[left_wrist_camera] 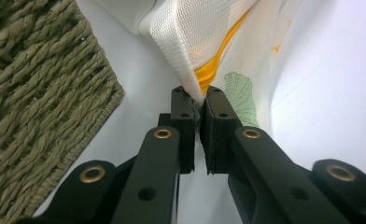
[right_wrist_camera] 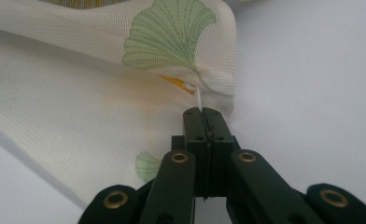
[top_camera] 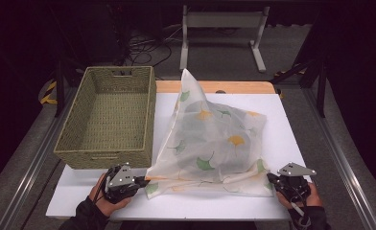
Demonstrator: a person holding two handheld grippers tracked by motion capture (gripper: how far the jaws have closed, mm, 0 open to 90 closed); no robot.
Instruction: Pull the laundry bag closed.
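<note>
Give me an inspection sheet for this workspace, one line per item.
Surface: white table top, wooden strip at the far edge.
Job's things: sheer white cloth with green and yellow leaf print, tented up; its two near corners pinched.
Clutter: empty woven olive basket, left of the cloth.
Grippers: left gripper shut on the cloth corner; right gripper shut on the other corner.
Cables: floor cables beyond the table.
Surroundings: grey metal stand, dark room.
</note>
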